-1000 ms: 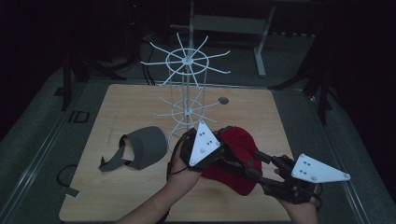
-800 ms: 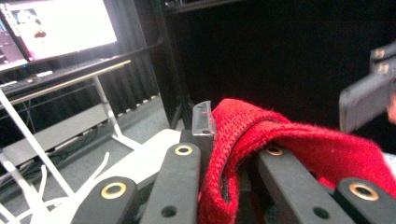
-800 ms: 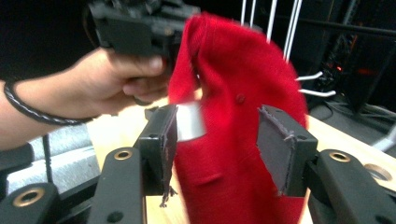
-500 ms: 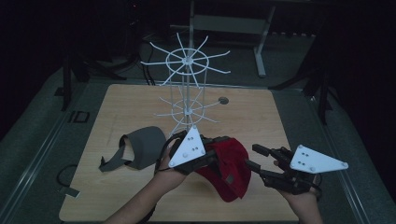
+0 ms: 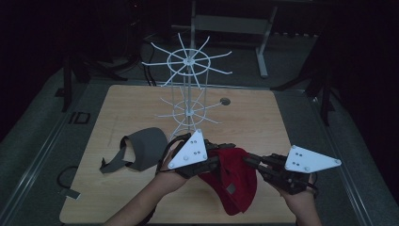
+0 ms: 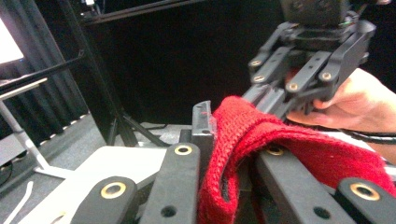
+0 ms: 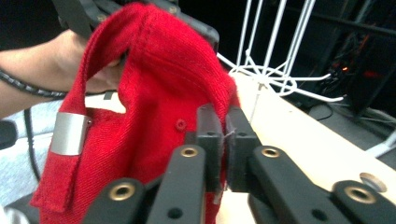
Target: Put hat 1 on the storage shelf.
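While both grippers clamp the red cap (image 5: pixel 233 181), it hangs just above the table (image 5: pixel 117 108), near the rack (image 5: pixel 187 89).
Carry it level to a rack arm. The left gripper (image 5: pixel 217 160) is closed on the band; the right gripper (image 5: pixel 248 159) has just closed on the edge, fabric pinched between its pads (image 7: pixel 209 135). The grey cap (image 5: pixel 141 150) lies aside.

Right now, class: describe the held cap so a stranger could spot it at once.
On the light wooden table, before the white wire rack, both claws grip a red woven cap. The grey cap beside it lies untouched.
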`<state>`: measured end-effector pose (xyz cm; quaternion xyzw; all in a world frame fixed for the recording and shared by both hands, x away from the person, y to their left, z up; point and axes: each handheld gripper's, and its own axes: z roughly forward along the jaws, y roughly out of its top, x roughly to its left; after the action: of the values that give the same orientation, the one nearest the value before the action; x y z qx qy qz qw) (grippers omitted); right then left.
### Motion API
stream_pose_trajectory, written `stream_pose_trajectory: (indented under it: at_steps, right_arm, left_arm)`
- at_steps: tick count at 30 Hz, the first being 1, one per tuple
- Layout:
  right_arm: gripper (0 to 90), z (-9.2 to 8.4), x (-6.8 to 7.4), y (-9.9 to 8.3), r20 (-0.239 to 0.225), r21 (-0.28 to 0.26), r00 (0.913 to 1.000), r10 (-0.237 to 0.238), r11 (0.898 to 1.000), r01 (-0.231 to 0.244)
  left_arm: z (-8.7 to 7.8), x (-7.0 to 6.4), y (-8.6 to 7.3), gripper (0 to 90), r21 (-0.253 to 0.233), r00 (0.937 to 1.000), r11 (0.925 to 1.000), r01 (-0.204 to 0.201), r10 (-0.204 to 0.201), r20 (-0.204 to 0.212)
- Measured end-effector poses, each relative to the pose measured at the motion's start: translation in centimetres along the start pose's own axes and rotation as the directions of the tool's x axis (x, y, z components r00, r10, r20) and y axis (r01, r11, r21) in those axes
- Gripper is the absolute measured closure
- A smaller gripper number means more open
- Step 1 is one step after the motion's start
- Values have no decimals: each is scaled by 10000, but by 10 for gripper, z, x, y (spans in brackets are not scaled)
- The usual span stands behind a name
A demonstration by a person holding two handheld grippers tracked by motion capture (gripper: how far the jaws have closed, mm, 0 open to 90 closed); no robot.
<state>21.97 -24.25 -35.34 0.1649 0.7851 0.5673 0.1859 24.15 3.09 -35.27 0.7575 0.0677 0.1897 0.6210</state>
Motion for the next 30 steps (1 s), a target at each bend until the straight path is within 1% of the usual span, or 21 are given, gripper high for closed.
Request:
stream_pose_trajectory:
  at_steps: [1, 3, 4, 6, 7, 10, 12, 14, 15, 17, 19, 20, 21, 22, 23, 25, 26, 27, 28, 29, 30]
  right_arm:
    - [883, -1, 0, 1, 3, -66, 10000, 90, 9999, -90]
    - [887, -2, 2, 3, 192, -88, 9998, 96, 9999, -94]
    - [887, -3, 2, 5, 193, -117, 9997, 138, 9998, -136]
    - [888, -4, 2, 7, 331, -154, 9993, 180, 9997, -175]
    - [887, -5, 2, 8, 350, -176, 9992, 218, 9996, -212]
    - [887, -9, 0, 9, 585, -316, 9975, 386, 9988, -368]
    - [887, -12, -1, 10, 730, -440, 9962, 478, 9980, -446]
    - [888, -13, -1, 11, 811, -438, 9958, 432, 9982, -398]
    - [888, -12, -1, 11, 854, -400, 9955, 420, 9984, -387]
    - [888, -12, -1, 11, 956, -356, 9944, 458, 9985, -425]
    - [887, -12, -2, 11, 977, -353, 9939, 512, 9982, -480]
    - [888, -13, -3, 10, 1102, -348, 9921, 604, 9978, -569]
    - [887, -13, -3, 10, 1074, -360, 9922, 634, 9976, -599]
    - [888, -13, -3, 10, 1055, -341, 9924, 633, 9976, -600]
    - [888, -13, -3, 10, 1100, -330, 9920, 622, 9977, -589]
    - [887, -14, -2, 10, 1105, -336, 9920, 612, 9978, -578]
    - [887, -15, -2, 10, 1087, -422, 9918, 668, 9971, -625]
    - [887, -15, -2, 10, 1087, -422, 9918, 668, 9971, -625]
    - [888, -15, -2, 10, 1074, -481, 9917, 705, 9967, -657]
    - [888, -15, -2, 10, 1074, -481, 9917, 705, 9967, -657]
    - [888, -16, -1, 10, 1094, -524, 9912, 744, 9962, -690]
  left_arm:
    - [0, 1, -1, 841, 45, 10000, 10000, -21, 21, -23]
    - [0, 1, -2, 839, 22, 10000, 10000, 23, -23, 36]
    - [0, 2, -3, 837, 44, 10000, 10000, 18, -18, 60]
    - [0, 1, -4, 820, 103, 10000, 9999, -66, 66, -4]
    - [0, 0, -4, 791, 126, 10000, 9999, -54, 54, -43]
    - [-2, 2, -7, 644, 208, 10000, 9998, 52, -51, -62]
    - [-3, 2, -9, 602, 292, 10000, 9996, 57, -55, -71]
    - [-4, 1, -10, 579, 438, 9999, 9990, -72, 76, -83]
    - [-4, 0, -11, 571, 505, 9998, 9986, -132, 140, -157]
    - [-6, -1, -13, 544, 527, 9998, 9985, -121, 131, -177]
    - [-7, -1, -14, 523, 563, 9996, 9983, -115, 129, -262]
    - [-10, 1, -17, 516, 531, 9994, 9986, 16, 2, -336]
    - [-11, 1, -18, 510, 527, 9991, 9986, 70, -47, -426]
    - [-11, 1, -18, 504, 527, 9991, 9986, 70, -47, -426]
    - [-15, 2, -19, 503, 490, 9982, 9987, 168, -140, -575]
    - [-17, 3, -20, 503, 402, 9978, 9990, 214, -189, -632]
    - [-21, 3, -22, 504, 362, 9958, 9985, 408, -376, -841]
    - [-21, 3, -22, 505, 362, 9958, 9985, 408, -376, -841]
    - [-24, 1, -22, 512, 388, 9933, 9986, 370, -325, -1111]
    - [-24, 1, -22, 512, 388, 9933, 9986, 370, -325, -1111]
    - [-26, 2, -23, 513, 378, 9917, 9985, 391, -341, -1236]
